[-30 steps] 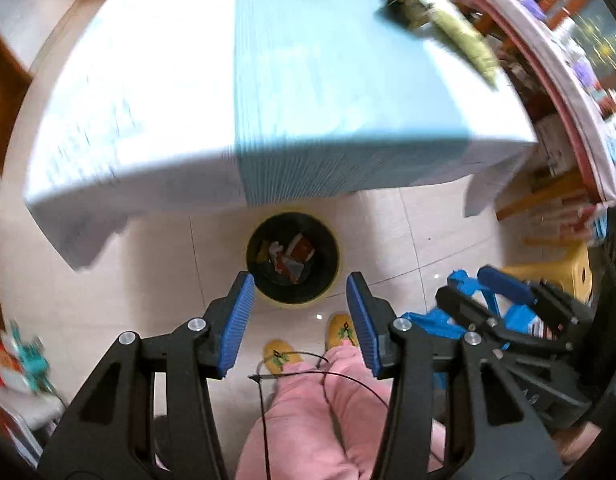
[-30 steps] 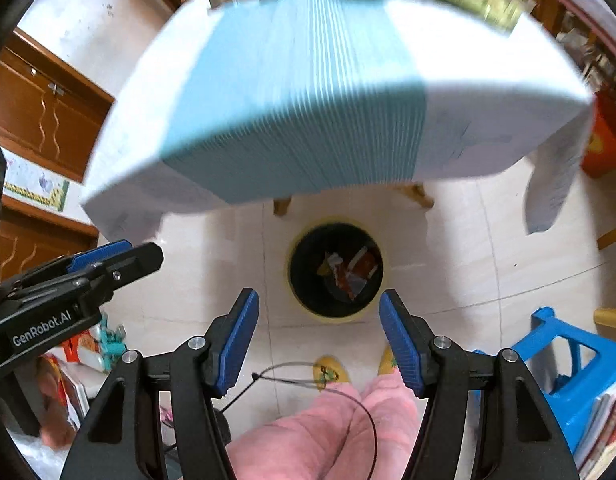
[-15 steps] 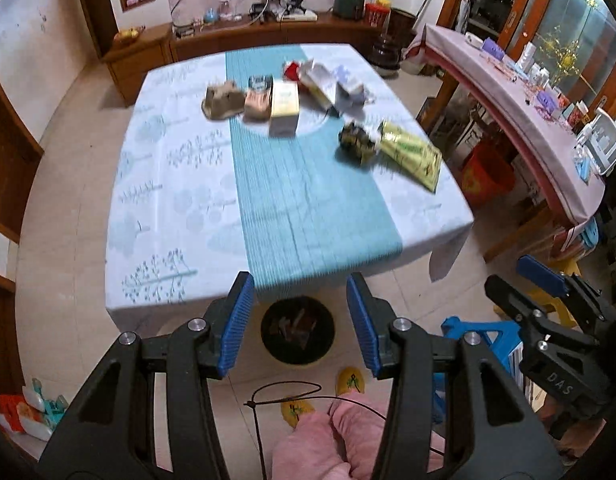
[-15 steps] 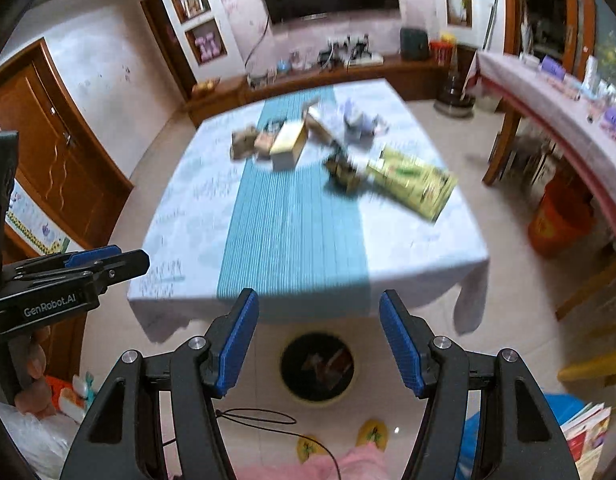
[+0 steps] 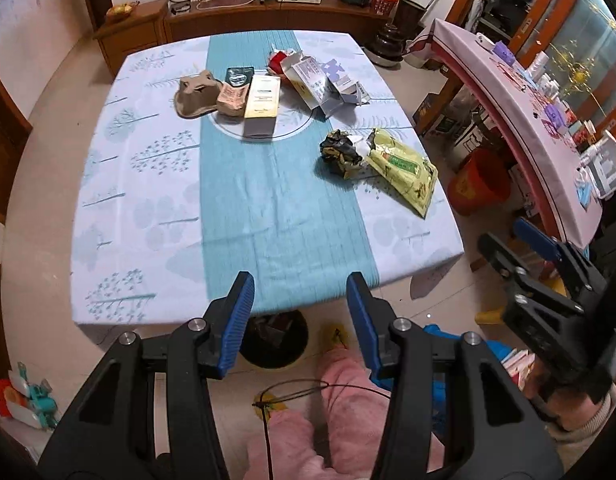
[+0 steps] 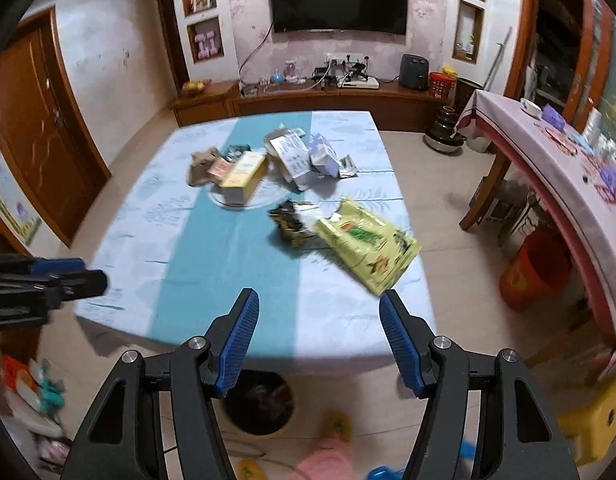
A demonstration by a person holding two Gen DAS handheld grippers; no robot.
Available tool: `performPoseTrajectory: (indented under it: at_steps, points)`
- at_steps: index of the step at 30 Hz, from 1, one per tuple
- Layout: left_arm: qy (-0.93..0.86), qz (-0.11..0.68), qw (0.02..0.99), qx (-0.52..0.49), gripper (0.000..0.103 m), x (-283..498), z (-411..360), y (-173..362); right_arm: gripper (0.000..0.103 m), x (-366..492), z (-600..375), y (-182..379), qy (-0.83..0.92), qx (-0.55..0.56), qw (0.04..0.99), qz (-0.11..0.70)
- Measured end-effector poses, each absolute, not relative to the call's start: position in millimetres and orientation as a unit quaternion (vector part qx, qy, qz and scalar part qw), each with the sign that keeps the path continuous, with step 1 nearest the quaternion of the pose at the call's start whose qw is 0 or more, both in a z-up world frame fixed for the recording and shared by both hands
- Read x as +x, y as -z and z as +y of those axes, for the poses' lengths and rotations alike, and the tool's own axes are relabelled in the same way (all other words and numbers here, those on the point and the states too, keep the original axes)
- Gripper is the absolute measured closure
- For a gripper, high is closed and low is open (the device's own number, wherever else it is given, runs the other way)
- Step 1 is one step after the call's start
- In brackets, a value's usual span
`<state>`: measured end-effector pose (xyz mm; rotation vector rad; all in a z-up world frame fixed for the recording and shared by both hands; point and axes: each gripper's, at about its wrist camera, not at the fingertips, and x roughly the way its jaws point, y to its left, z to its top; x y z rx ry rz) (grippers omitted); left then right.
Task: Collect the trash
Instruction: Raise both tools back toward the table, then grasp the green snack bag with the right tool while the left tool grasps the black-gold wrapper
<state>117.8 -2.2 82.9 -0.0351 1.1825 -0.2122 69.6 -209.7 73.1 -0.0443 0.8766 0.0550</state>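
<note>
Yellow-green packet (image 5: 401,170): lay on table (image 5: 148,184), right side.
Bin (image 5: 274,340): under near edge.
Left gripper (image 5: 300,308): wide, empty.
Right gripper (image 6: 319,326): wide, empty.

Both wrist views above shared table (image 5: 120,184)

beyond my table (image 6: 176,240) i see a tv (image 6: 339,0) on the far wall, an orange bucket (image 6: 535,270), and a yellow stool (image 6: 591,420).

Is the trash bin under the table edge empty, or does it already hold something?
Not empty. The trash bin holds some wrappers, seen dark and blurred inside; how full it is, I cannot tell.
</note>
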Motion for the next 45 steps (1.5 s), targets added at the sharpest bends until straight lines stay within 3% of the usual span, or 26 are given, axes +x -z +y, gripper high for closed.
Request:
performPoseTrajectory:
  at_steps: [16, 24, 30, 31, 37, 45]
  points:
    - [0.029, 0.591, 0.805, -0.053, 0.058, 257.7, -73.9, 20.8, 0.039, 252.2, -231.8, 120.6, -0.063, -0.254, 0.853, 0.452]
    - [0.005, 0.597, 0.798, -0.080, 0.058, 276.8, -74.7, 40.9, 0.040, 273.5, -233.5, 154.0, -0.075, -0.303, 0.850, 0.423]
    - [0.009, 0.601, 0.794, -0.090, 0.058, 288.5, -85.6, 45.2, 0.071, 293.7, -232.1, 156.5, -0.097, -0.317, 0.848, 0.413]
    - [0.011, 0.601, 0.794, -0.092, 0.058, 289.7, -87.0, 44.9, 0.085, 293.0, -231.6, 152.7, -0.106, -0.312, 0.849, 0.412]
    - [0.021, 0.603, 0.788, -0.119, 0.058, 308.6, -92.0, 48.0, 0.093, 314.0, -243.1, 131.3, -0.141, -0.241, 0.860, 0.428]
    - [0.040, 0.618, 0.768, -0.160, 0.058, 347.9, -104.2, 69.3, 0.095, 335.4, -270.3, 96.8, -0.161, -0.115, 0.875, 0.442]
